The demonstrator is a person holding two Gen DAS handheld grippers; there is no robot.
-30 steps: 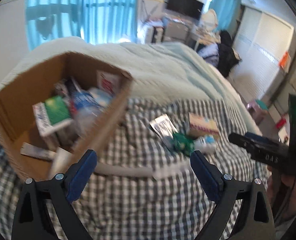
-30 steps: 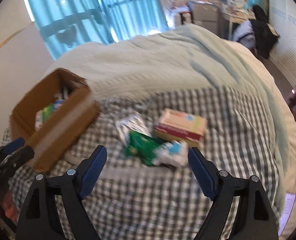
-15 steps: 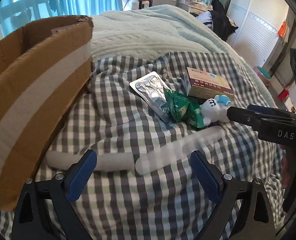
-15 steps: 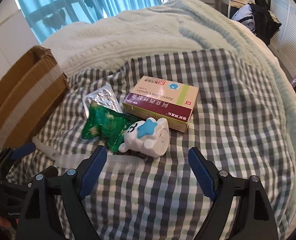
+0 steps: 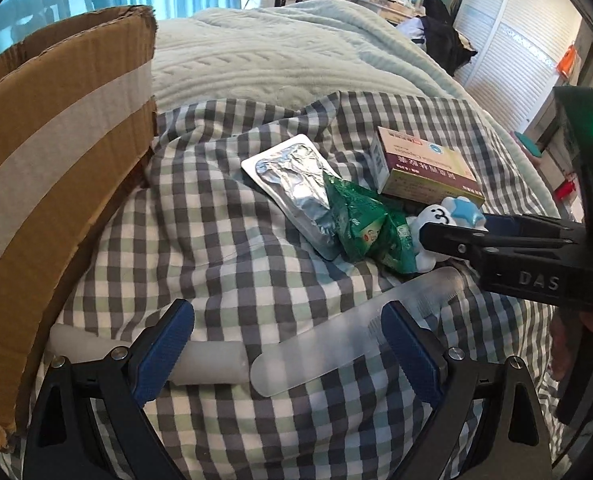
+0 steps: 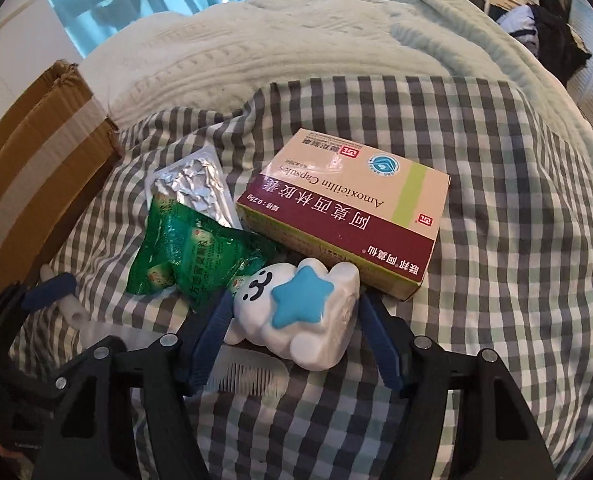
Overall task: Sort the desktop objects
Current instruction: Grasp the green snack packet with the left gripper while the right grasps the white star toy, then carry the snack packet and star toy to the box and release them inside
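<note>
Since a moment ago the right gripper (image 6: 292, 320) has narrowed its blue ribbed fingers around the glossy white cloud-shaped toy with a blue star (image 6: 296, 312) on the checked cloth (image 6: 516, 280), beside the maroon cardboard medicine box (image 6: 344, 216), while the left gripper (image 5: 288, 344) stays spread over the frosted plastic comb (image 5: 336, 344).

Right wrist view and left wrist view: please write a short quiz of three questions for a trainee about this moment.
1. True or false: the medicine box lies inside the cardboard box.
2. What sits between the fingers of the right gripper? A foil blister pack; B white star toy; C medicine box.
3. Fill in: the left gripper is ___ (open or shut).
Key: 1 false; 2 B; 3 open.
</note>
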